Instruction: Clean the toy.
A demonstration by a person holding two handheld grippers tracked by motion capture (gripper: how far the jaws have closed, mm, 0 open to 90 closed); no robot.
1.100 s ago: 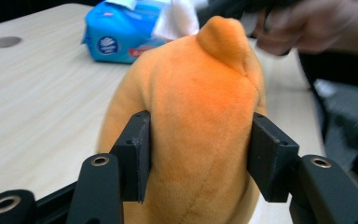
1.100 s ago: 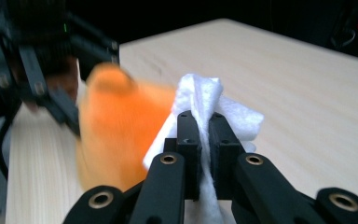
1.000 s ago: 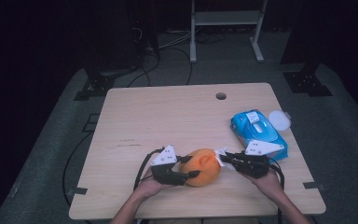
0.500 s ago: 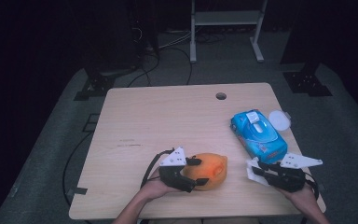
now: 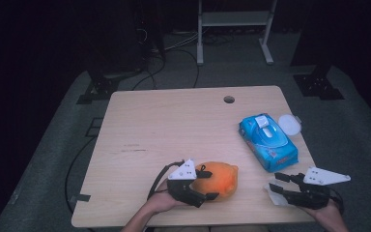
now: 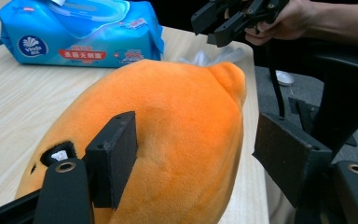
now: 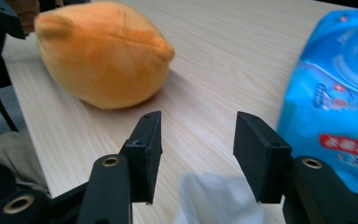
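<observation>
Left gripper [image 5: 207,186] brackets the orange plush toy [image 5: 220,179] at the table's [image 5: 174,125] near edge, jaws parted, just opened, steadying nothing. Right gripper [image 5: 276,183], likewise just opening, releases a white wipe [image 7: 219,198] beside the wipes pack [image 5: 268,141].

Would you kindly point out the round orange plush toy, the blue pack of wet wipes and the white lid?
Round orange plush toy [image 5: 221,177]: high view, its top.
Blue pack of wet wipes [image 5: 269,143]: high view, the wrapper's middle.
White lid [image 5: 289,123]: high view, its centre.
</observation>
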